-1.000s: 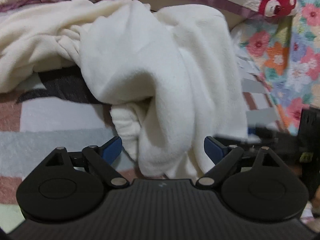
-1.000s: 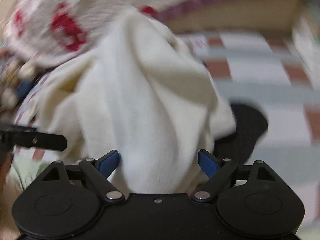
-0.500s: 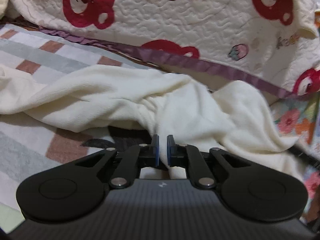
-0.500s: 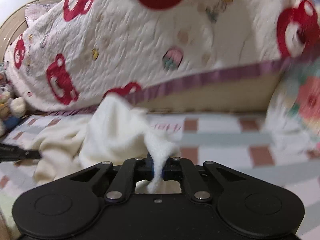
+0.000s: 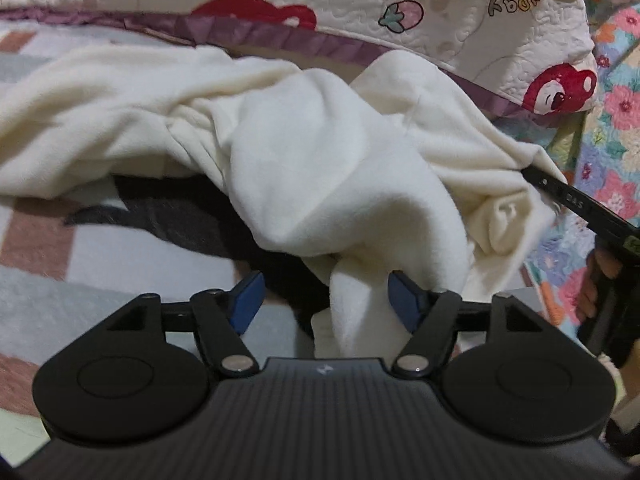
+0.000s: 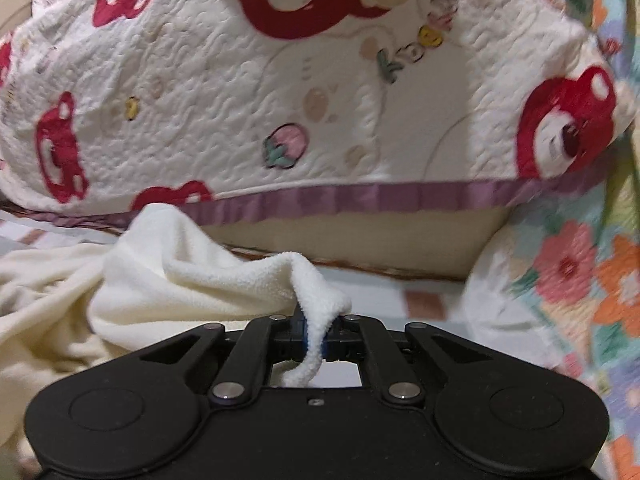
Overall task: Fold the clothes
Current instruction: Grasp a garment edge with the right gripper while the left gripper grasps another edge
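**A:** ok so what's each tool doing? The right tool [image 6: 315,338] has its blue pads pinched tight on a fold of the cream fleece garment [image 6: 200,280], bottom centre of its frame, with a bit of edge poking down behind the pads.

**B:** yep, looks like it's got a corner or hem. I'd guess it's anchoring that end so the fabric can be stretched out flat before any fold happens.

**A:** and the left tool [image 5: 322,300]? Pads are spread wide, with a hanging lump of the same fleece between them, closer to the right pad. Nothing gripped.

**B:** probably lining up a second grab. The garment's still a crumpled heap across the middle of the left frame, lying on the pink-and-grey checked bed cover [image 5: 100,268], with some dark fabric [image 5: 192,224] underneath it.

**A:** behind it, along the top, there's the white quilted blanket with red bears [image 6: 320,100], purple trim. Floral quilt [image 6: 580,272] at the right edge.

**B:** so folding hasn't really started imo.
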Action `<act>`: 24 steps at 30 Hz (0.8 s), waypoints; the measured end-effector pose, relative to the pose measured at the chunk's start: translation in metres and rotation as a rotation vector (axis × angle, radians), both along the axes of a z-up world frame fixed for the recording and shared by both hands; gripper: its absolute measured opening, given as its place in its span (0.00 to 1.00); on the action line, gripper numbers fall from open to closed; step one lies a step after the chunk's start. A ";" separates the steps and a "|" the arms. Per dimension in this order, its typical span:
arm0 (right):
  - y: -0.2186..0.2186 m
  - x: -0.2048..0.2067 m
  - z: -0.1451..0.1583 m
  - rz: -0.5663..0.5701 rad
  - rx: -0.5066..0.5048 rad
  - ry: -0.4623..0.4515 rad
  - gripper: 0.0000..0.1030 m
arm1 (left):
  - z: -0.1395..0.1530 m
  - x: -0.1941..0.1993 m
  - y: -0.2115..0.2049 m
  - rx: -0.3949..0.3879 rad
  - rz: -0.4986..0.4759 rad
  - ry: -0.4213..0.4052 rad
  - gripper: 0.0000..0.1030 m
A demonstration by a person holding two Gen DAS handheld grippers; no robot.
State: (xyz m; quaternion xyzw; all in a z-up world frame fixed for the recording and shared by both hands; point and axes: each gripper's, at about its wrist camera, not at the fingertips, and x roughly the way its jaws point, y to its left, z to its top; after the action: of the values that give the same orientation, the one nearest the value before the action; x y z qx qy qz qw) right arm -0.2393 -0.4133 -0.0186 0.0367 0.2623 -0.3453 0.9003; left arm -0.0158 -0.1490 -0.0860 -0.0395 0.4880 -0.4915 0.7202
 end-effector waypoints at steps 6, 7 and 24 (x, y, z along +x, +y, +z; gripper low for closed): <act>-0.010 0.002 0.005 -0.031 -0.031 0.012 0.05 | 0.003 -0.003 0.003 -0.040 -0.033 0.022 0.75; -0.010 0.003 0.006 -0.026 -0.034 0.013 0.05 | 0.004 -0.002 0.003 -0.048 -0.035 0.031 0.76; 0.001 -0.007 -0.003 0.151 0.212 -0.144 0.24 | -0.024 -0.019 -0.041 0.228 -0.035 -0.135 0.75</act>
State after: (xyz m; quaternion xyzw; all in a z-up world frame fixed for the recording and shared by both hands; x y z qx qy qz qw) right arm -0.2459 -0.4126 -0.0218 0.1364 0.2342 -0.2436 0.9312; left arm -0.0346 -0.1899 -0.1104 0.0845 0.4917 -0.4467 0.7427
